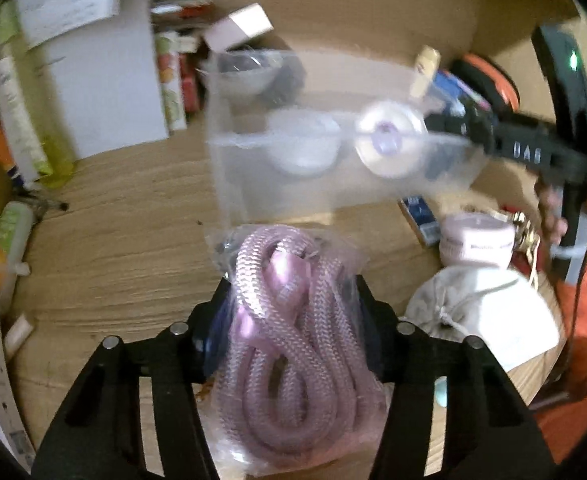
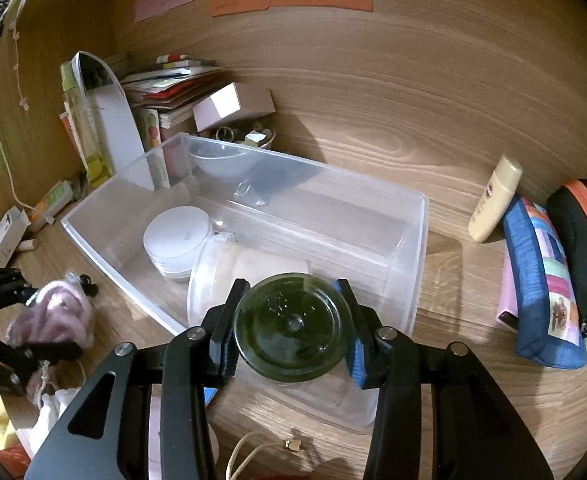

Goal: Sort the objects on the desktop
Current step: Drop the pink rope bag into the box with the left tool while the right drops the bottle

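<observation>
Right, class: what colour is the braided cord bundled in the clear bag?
Pale pink-lilac braided cord, sealed in clear plastic; the left wrist view shows it best.

A clear bin sits mid-desk with a round tub and a jar lying on its side inside it. Behind its far left corner stand a bowl, a small box and stacked books; to its right lie a tube and two pouches. A bagged rope lies left of the bin, in front of its near left wall
</observation>
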Demonstrator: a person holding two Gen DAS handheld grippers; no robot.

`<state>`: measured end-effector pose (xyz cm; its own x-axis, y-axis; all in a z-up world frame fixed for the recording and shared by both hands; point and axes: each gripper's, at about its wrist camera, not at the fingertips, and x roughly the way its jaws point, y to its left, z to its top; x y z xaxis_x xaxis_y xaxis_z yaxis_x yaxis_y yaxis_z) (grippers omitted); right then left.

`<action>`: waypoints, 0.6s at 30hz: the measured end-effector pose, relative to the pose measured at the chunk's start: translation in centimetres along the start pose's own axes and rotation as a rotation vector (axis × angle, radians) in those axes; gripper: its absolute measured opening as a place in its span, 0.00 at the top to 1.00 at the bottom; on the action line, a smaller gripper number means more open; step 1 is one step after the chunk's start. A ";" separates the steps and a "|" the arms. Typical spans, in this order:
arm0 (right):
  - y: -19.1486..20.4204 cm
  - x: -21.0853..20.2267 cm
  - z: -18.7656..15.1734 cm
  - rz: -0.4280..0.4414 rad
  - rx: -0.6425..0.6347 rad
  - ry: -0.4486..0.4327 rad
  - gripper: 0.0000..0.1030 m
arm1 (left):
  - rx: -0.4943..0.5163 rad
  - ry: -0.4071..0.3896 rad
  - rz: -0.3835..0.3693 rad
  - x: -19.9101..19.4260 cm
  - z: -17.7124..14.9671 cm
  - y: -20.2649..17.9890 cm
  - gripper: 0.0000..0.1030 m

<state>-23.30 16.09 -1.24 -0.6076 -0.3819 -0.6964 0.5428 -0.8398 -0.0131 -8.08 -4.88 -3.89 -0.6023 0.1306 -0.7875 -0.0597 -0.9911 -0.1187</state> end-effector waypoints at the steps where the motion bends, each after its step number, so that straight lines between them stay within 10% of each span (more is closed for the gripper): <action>1: 0.0 -0.1 0.0 -0.004 0.002 -0.003 0.51 | -0.013 -0.018 -0.003 -0.4 0.1 0.2 0.49; 3: 0.0 -0.4 0.0 0.002 0.004 -0.018 0.37 | -0.022 -0.058 0.000 -1.2 0.3 0.3 0.49; 18: -0.2 -2.0 0.3 -0.010 0.017 -0.084 0.20 | -0.014 -0.193 0.011 -2.9 6.6 -0.1 0.50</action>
<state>-22.38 16.89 0.35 -0.6602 -0.4038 -0.6333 0.5268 -0.8499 -0.0072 -11.61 -5.28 2.38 -0.7443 0.1117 -0.6585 -0.0422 -0.9918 -0.1206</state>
